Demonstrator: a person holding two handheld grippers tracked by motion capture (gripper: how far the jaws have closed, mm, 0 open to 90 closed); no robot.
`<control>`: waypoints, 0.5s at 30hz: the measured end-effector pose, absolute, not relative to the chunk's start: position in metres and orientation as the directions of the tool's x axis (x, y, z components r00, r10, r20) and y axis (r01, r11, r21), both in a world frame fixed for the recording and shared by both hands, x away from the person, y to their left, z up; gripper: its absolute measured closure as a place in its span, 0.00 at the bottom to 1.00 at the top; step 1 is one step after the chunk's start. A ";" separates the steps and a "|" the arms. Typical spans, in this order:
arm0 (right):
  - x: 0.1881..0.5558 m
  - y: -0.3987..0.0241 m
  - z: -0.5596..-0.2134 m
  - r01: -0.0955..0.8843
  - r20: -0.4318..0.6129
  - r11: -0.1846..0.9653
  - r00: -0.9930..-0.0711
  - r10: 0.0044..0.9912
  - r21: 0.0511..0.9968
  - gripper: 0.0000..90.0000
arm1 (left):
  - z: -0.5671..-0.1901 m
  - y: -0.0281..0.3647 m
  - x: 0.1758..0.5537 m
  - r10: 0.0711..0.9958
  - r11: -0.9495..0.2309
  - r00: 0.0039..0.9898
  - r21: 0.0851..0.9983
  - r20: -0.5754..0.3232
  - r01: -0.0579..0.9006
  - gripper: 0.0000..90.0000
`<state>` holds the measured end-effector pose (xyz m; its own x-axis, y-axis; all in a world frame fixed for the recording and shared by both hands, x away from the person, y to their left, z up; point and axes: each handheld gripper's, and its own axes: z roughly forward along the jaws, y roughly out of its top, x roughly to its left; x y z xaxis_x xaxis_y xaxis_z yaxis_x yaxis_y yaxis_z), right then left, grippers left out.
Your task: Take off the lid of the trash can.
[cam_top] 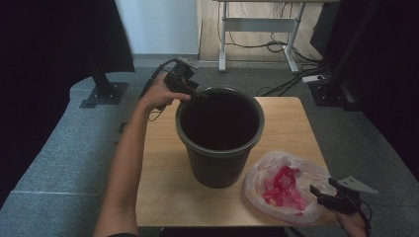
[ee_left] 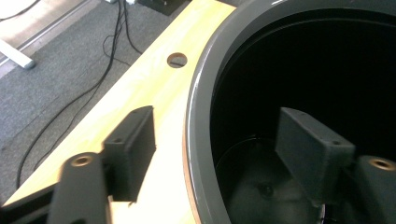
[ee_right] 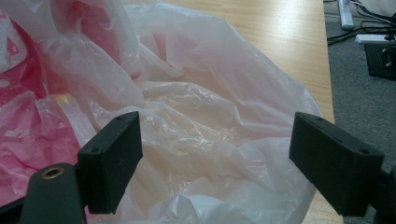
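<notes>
A dark grey plastic bucket [cam_top: 220,158] stands upright in the middle of the wooden table [cam_top: 160,168]. My left gripper [cam_top: 198,95] is at its far left rim. In the left gripper view the left gripper [ee_left: 215,126] is open and straddles the bucket's rim [ee_left: 198,116], one jaw outside and one inside, neither pad touching it. A thin clear plastic bag [cam_top: 284,185] with red material inside lies at the table's front right. My right gripper [cam_top: 316,192] is at the bag's right edge. In the right gripper view the right gripper [ee_right: 215,135] is open wide over the crumpled bag [ee_right: 196,93].
The table has a small round hole [ee_left: 177,59] near the bucket. Grey carpet surrounds the table. A desk frame [cam_top: 257,29] and loose cables [cam_top: 276,47] stand behind it, with a black stand base [cam_top: 104,94] at far left and a power strip [cam_top: 314,78] at far right.
</notes>
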<state>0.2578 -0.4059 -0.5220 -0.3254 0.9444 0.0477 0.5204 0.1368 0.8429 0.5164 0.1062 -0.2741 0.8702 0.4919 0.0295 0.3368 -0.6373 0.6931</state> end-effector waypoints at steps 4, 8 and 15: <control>0.257 -0.406 -0.521 0.519 0.047 0.136 -0.325 0.945 0.844 0.19 | -0.275 0.102 0.521 0.501 -0.661 0.864 0.665 0.048 0.347 0.45; 0.257 -0.407 -0.521 0.518 0.045 0.137 -0.324 0.945 0.844 0.19 | -0.277 0.092 0.522 0.487 -0.706 0.870 0.622 0.080 0.338 0.51; 0.257 -0.407 -0.521 0.519 0.044 0.138 -0.323 0.945 0.843 0.19 | -0.278 0.085 0.525 0.491 -0.735 0.864 0.585 0.109 0.344 0.78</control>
